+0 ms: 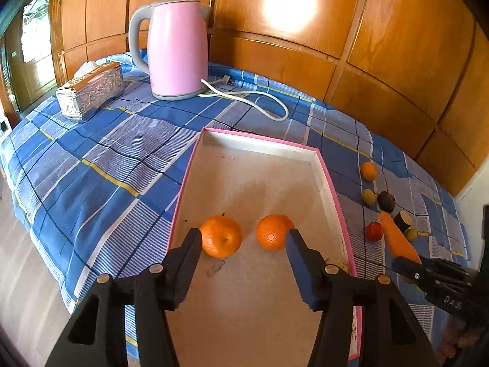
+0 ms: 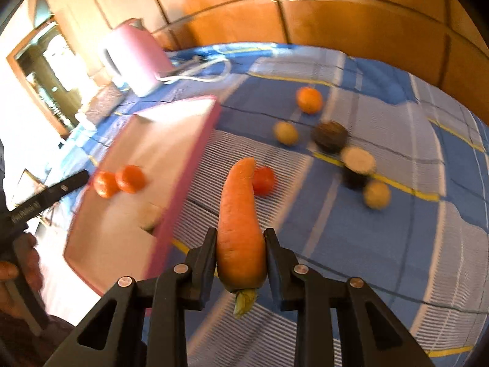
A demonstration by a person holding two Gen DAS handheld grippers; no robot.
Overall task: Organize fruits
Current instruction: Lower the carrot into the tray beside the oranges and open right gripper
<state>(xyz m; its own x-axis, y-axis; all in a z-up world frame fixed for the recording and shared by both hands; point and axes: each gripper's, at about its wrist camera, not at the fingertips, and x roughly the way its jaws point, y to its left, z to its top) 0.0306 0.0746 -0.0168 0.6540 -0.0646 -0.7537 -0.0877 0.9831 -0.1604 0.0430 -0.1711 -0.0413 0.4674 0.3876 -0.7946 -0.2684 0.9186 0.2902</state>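
Gripping a carrot (image 2: pixel 241 223) in my right gripper (image 2: pixel 240 244), I've two oranges (image 1: pixel 221 237) boxed. My left gripper (image 1: pixel 244 241) gapes empty; several fruits (image 2: pixel 308 99) remain outside.

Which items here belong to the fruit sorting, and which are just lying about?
Job: pink-rimmed cardboard tray, two round oranges inside, long orange carrot in the right gripper, small loose fruits.

Lying about: pink electric kettle, silver embossed tissue box.

Before you lies a box (image 1: pixel 328 180) holding two oranges (image 1: pixel 221 237) side by side. At ten o'clock behind it stand a kettle (image 1: pixel 177 49) and tissue box (image 1: pixel 91 91). At two o'clock, loose fruits (image 1: pixel 369 171) lie on the tablecloth (image 1: pixel 91 165).
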